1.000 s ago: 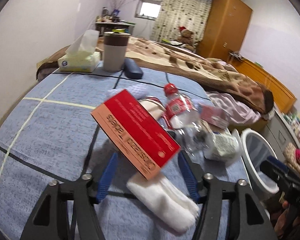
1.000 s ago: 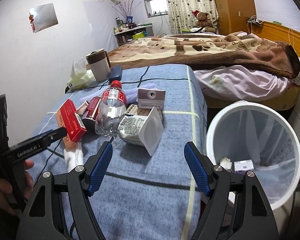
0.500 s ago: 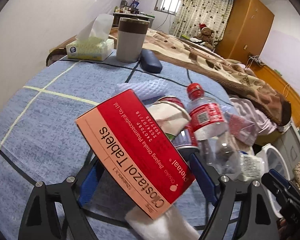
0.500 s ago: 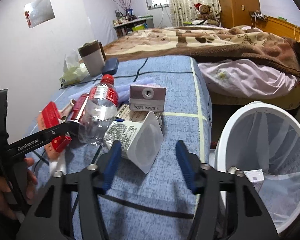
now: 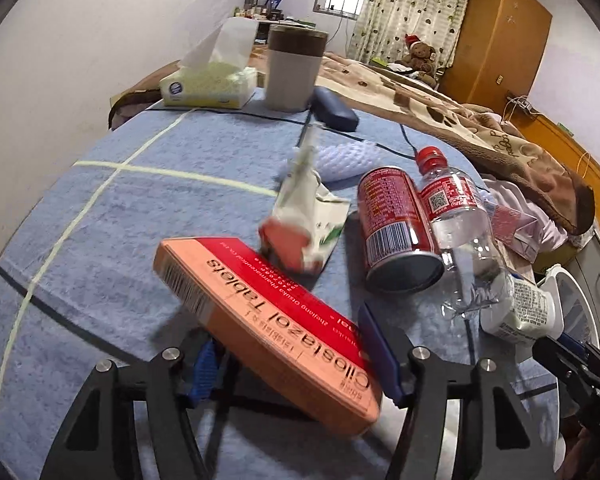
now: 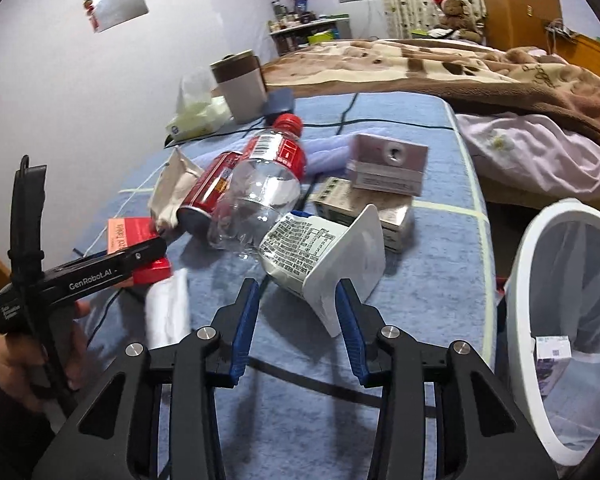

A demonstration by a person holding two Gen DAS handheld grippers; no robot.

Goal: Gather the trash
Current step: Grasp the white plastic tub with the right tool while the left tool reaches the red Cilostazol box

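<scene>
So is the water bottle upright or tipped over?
Tipped over: the water bottle lies on its side on the blue blanket, red cap pointing away, against the red can.

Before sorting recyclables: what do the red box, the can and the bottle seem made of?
Red box: printed cardboard, matte, with folded edges. Can: metal, glossy red print, bare silvery base. Bottle: clear thin plastic, see-through, with a red cap.
</scene>
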